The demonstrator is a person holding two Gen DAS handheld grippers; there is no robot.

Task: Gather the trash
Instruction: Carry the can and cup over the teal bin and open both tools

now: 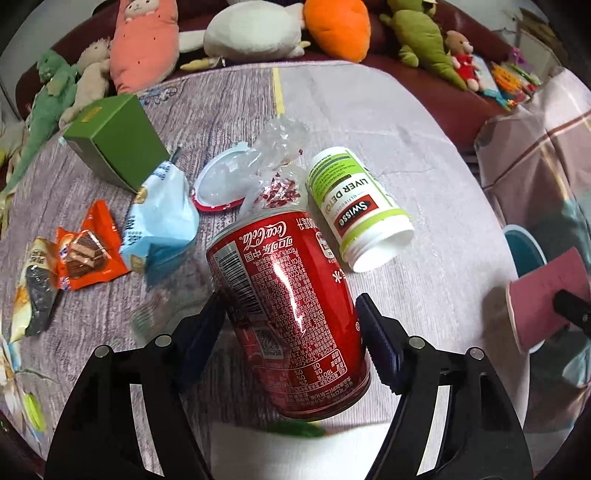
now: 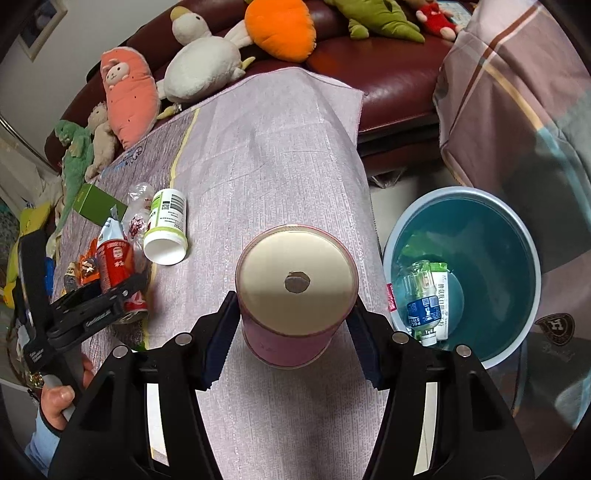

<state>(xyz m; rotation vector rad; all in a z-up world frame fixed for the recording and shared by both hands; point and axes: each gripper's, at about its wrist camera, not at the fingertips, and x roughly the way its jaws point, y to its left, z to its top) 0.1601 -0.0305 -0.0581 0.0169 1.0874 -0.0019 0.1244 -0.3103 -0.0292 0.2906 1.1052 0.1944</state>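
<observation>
Red can (image 1: 291,314) in left claw (image 1: 291,332), grip unclear | right claw (image 2: 291,328) clamps pink cup (image 2: 295,295), mouth hidden

Dark red leather sofa (image 2: 388,70) behind a cloth-covered table (image 2: 280,147) – pale wall (image 2: 92,22) beyond

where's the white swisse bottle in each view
Left wrist view: white Swisse bottle lies on its side right of centre, just beyond the red cola can, open mouth toward the camera.
Right wrist view: same bottle sits left of centre, open mouth toward the camera.
Shared landmark: the green box, up-left of the bottle in both.
</observation>
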